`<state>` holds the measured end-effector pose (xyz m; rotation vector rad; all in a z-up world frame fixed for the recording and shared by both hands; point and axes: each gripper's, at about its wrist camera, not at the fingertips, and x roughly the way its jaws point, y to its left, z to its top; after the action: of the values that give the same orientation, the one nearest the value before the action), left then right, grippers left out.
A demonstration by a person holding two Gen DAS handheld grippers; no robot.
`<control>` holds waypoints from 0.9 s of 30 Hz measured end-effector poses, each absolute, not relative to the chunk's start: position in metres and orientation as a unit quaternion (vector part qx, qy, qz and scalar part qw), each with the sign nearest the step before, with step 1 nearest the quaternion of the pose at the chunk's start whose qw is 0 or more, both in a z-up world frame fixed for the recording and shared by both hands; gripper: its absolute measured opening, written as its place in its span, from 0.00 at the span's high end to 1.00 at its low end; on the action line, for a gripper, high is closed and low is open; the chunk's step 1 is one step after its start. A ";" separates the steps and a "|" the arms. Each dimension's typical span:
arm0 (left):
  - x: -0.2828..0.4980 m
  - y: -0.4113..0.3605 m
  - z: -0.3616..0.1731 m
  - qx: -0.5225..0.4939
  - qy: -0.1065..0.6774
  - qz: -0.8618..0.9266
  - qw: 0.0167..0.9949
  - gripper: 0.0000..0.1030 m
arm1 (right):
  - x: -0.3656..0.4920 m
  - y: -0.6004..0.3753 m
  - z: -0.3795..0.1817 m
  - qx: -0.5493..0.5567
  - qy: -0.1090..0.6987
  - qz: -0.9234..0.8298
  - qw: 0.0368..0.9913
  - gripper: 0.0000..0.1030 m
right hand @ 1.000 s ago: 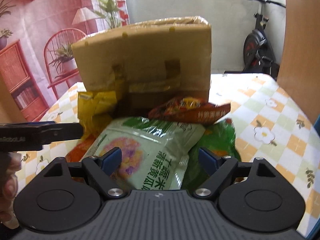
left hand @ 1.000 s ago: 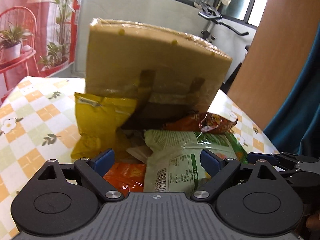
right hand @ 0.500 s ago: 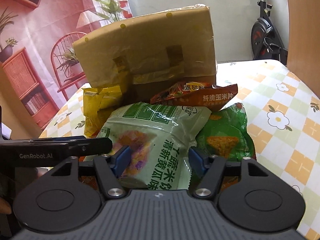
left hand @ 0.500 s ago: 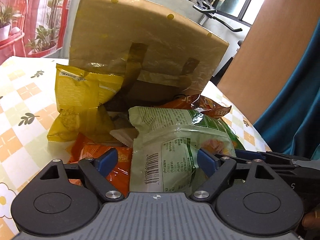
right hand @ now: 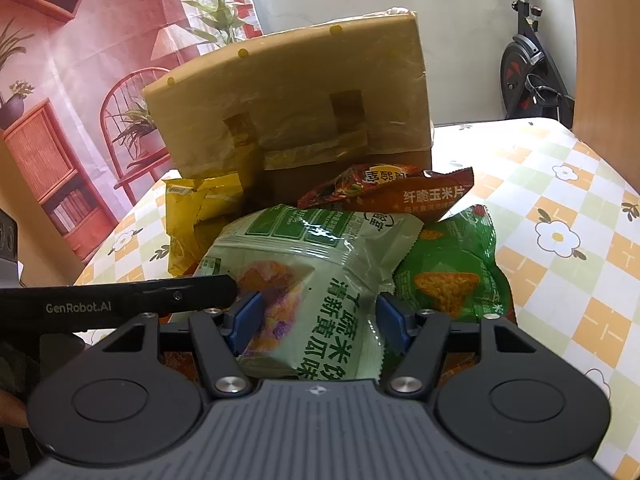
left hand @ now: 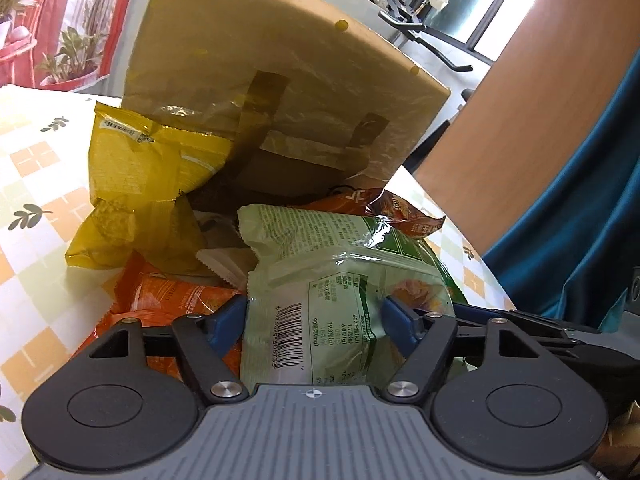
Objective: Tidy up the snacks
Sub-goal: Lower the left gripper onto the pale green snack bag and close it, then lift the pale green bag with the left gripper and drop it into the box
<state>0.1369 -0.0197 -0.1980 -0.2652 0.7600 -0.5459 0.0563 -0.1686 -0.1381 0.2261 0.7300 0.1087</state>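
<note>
Left wrist: pale-green snack bag (left hand: 332, 312) between left tool (left hand: 314, 322) pads (touching).

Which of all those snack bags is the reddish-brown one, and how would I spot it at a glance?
Start at the big cardboard box standing at the back of the flowered table. At the foot of the box, on top of the pile, lies the reddish-brown bag, resting across the pale green bag and the bright green bag. It is the only dark red-brown packet.
</note>
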 end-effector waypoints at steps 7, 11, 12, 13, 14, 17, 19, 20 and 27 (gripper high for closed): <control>0.130 -0.019 -0.198 -0.123 0.350 -0.261 0.891 0.31 | 0.055 -0.166 -0.138 0.104 0.350 0.057 0.929 0.43; 0.121 -0.019 -0.193 -0.114 0.336 -0.256 0.899 0.37 | 0.053 -0.162 -0.137 0.101 0.345 0.060 0.931 0.48; 0.120 -0.020 -0.192 -0.110 0.333 -0.257 0.901 0.38 | 0.053 -0.162 -0.136 0.099 0.344 0.060 0.932 0.48; 0.118 -0.020 -0.190 -0.107 0.330 -0.256 0.902 0.39 | 0.053 -0.162 -0.136 0.099 0.344 0.061 0.932 0.48; 0.117 -0.020 -0.189 -0.105 0.328 -0.256 0.903 0.39 | 0.053 -0.162 -0.135 0.099 0.344 0.061 0.932 0.48; 0.113 -0.017 -0.188 -0.109 0.325 -0.255 0.904 0.40 | 0.051 -0.160 -0.133 0.098 0.342 0.063 0.933 0.49; 0.110 -0.016 -0.185 -0.108 0.320 -0.255 0.906 0.40 | 0.051 -0.159 -0.131 0.097 0.340 0.064 0.933 0.49; 0.108 -0.015 -0.183 -0.107 0.316 -0.254 0.908 0.40 | 0.050 -0.159 -0.129 0.098 0.340 0.065 0.933 0.49; 0.100 -0.011 -0.164 -0.098 0.287 -0.252 0.919 0.40 | 0.045 -0.155 -0.114 0.097 0.319 0.073 0.940 0.49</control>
<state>0.0999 -0.0108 -0.1638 -0.2024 0.5907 -0.5174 0.0451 -0.1551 -0.1140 0.1980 0.6516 0.1499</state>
